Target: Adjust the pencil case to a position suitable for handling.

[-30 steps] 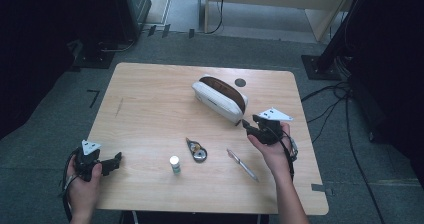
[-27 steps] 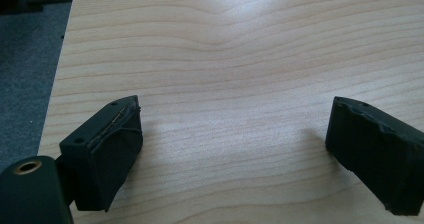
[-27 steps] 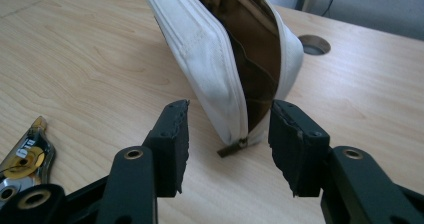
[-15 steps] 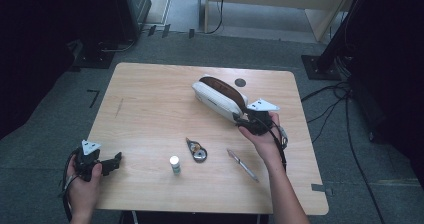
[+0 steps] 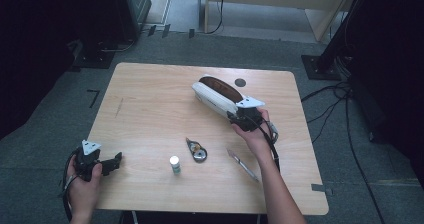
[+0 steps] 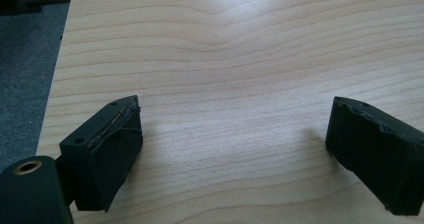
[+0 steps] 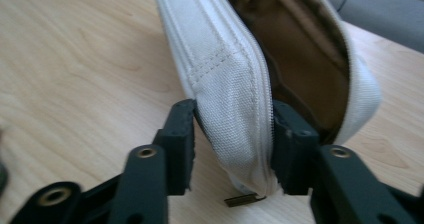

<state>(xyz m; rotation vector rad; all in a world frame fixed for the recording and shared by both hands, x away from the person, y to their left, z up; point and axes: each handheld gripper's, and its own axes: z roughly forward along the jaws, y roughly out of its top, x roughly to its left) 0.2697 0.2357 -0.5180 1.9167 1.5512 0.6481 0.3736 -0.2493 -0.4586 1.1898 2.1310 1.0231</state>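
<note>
Here, right gripper view: right gripper [image 7: 232, 149] has one wall of the white canvas pouch [image 7: 235, 84] between its jaws, which have just been closing onto the cloth; brown lining inside, zipper edge. High view: pouch at table [image 5: 150, 99] 1 o'clock. Left gripper [image 6: 232, 149] gapes over bare woodgrain at 7 o'clock.

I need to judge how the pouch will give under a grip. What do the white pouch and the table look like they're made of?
The white pouch looks like woven fabric, probably canvas: a matte, grainy weave with stitched seams and a zipper along its open edge, and a brown lining that also looks like cloth. The table looks like light wood or wood-look laminate, with a smooth, faintly glossy grain pattern; which of the two is not clear.
</note>
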